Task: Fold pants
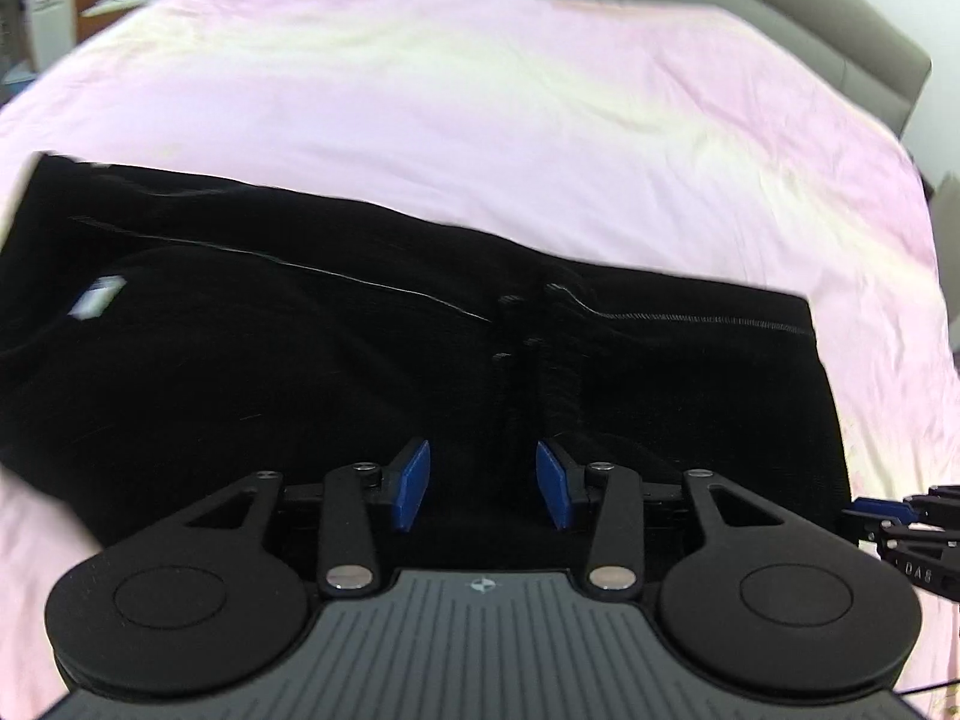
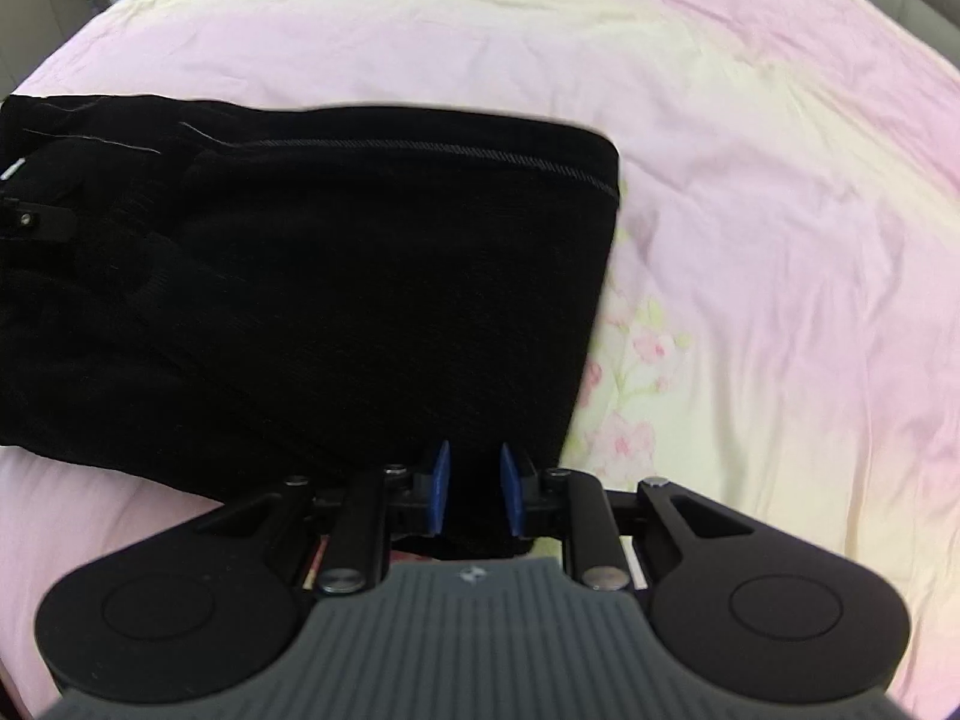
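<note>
Your left gripper point(image 1: 483, 486), with its blue padded fingers, stood released, the jaws spread wide over the near edge of the black ribbed fabric pants point(image 1: 360, 372), with cloth lying between the pads but not pinched. Your right gripper point(image 2: 474, 489) had its blue pads closer together, with a fold of the pants' near right corner running between them; whether they truly clamped it, you could not tell from either view. The pants point(image 2: 336, 300) lay folded into a broad block on the pink floral bedsheet point(image 2: 750, 240), a stitched hem point(image 2: 420, 150) along their far edge and a small white label point(image 1: 96, 297) toward the left. Beyond the sheet rose a grey padded headboard point(image 1: 840, 30).
</note>
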A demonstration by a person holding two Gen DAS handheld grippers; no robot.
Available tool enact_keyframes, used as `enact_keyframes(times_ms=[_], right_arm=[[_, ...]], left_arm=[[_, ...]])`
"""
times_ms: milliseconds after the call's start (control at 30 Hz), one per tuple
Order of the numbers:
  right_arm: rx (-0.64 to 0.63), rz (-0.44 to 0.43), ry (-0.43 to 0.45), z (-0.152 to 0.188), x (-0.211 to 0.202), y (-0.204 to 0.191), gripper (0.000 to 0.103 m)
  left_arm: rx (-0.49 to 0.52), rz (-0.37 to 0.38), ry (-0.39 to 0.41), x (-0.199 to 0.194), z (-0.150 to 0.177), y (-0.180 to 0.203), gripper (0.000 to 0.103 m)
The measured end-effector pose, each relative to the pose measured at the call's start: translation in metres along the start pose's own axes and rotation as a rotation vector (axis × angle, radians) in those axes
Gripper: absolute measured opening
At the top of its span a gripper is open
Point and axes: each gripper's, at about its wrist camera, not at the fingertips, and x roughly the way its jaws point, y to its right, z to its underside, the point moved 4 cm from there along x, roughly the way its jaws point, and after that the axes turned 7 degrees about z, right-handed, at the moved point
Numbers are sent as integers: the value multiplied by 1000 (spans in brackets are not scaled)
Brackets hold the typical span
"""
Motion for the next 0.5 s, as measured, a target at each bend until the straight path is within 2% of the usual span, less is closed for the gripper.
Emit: enact_keyframes(times_ms=[133,200,300,400,500], right_arm=[[-57,-16,47,-17,-19,-29,19],[-97,-28,64,-24,-24,-51,26],[-145,-49,84,-34,-28,-85,31],[-199,-60,84,-42,-25,-117,31],[-246,-60,97,-53,-18,-143,31]], left_arm=[[-63,-76,67,-40,4,-38,55],[-113,-112,98,-57,6,-61,64],[-221,-159,141,-78,12,-101,66],[-331,-208,169,-91,19,-139,72],[-423,-248,176,-99,28,-170,73]])
